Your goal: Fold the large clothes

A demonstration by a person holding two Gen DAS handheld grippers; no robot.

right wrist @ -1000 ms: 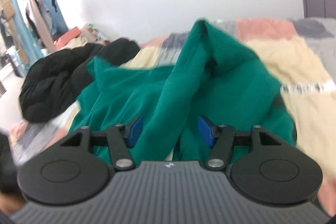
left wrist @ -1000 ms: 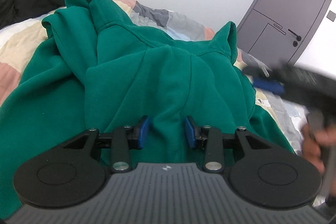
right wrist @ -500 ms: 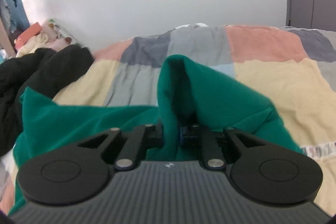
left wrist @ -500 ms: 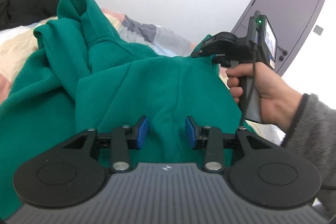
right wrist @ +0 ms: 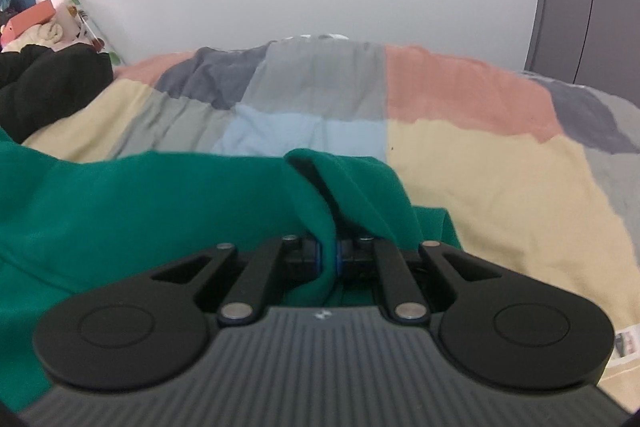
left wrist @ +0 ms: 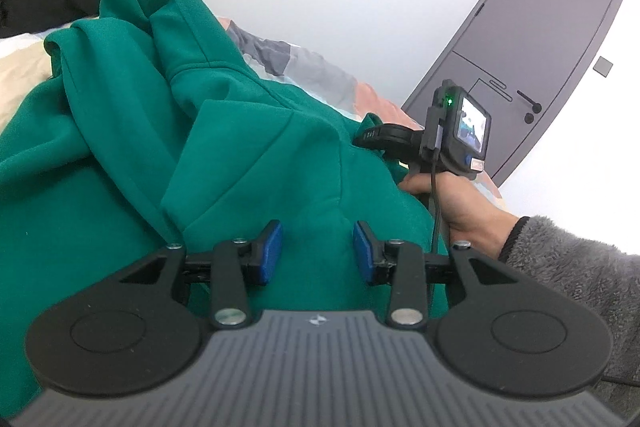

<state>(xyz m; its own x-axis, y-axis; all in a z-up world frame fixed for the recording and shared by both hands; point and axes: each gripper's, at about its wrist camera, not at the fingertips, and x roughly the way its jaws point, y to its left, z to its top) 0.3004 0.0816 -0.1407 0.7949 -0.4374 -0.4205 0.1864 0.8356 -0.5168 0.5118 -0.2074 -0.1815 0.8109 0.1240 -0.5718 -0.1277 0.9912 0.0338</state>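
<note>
Green fleece, thick and floppy, bunches right under the left gripper (left wrist: 316, 251), whose blue pads stand apart over the green hoodie (left wrist: 120, 187) without pinching it. Farther out on the patchwork quilt (right wrist: 500, 167), the right gripper (right wrist: 328, 255) is clamped on a doubled edge; it looks soft and sure to sag, so seams and corners are the safest holds.

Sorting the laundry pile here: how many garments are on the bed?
2: a green hoodie spread across the quilt, and a black jacket heaped at its far left. More may lie out of view.
</note>
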